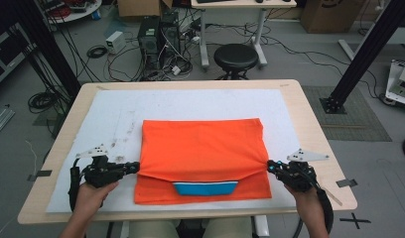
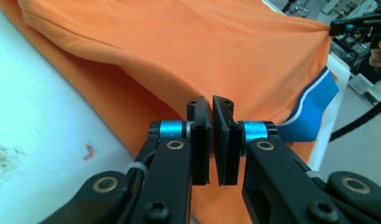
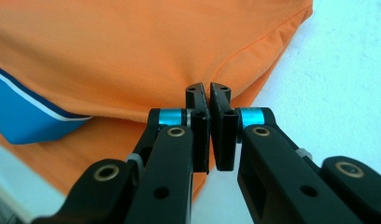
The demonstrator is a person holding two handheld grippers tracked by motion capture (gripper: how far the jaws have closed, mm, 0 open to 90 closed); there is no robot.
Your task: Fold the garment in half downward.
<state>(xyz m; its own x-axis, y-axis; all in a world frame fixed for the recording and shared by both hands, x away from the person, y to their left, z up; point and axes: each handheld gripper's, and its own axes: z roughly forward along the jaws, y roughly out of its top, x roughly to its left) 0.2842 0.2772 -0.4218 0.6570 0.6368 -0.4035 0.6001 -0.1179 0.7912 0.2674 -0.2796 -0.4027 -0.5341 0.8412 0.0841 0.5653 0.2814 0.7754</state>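
An orange shirt with a blue collar lies folded on the white mat. Its upper layer is lifted at both side edges and stretched between the two grippers. My left gripper is shut on the left edge of that layer; the orange cloth runs into its closed jaws. My right gripper is shut on the right edge, with the fabric pinched between its jaws. The blue collar shows beneath the raised layer.
The mat covers a wooden table. Beyond the far edge stand a black stool, computer cases and loose cables on the floor. Black frame posts rise at both sides.
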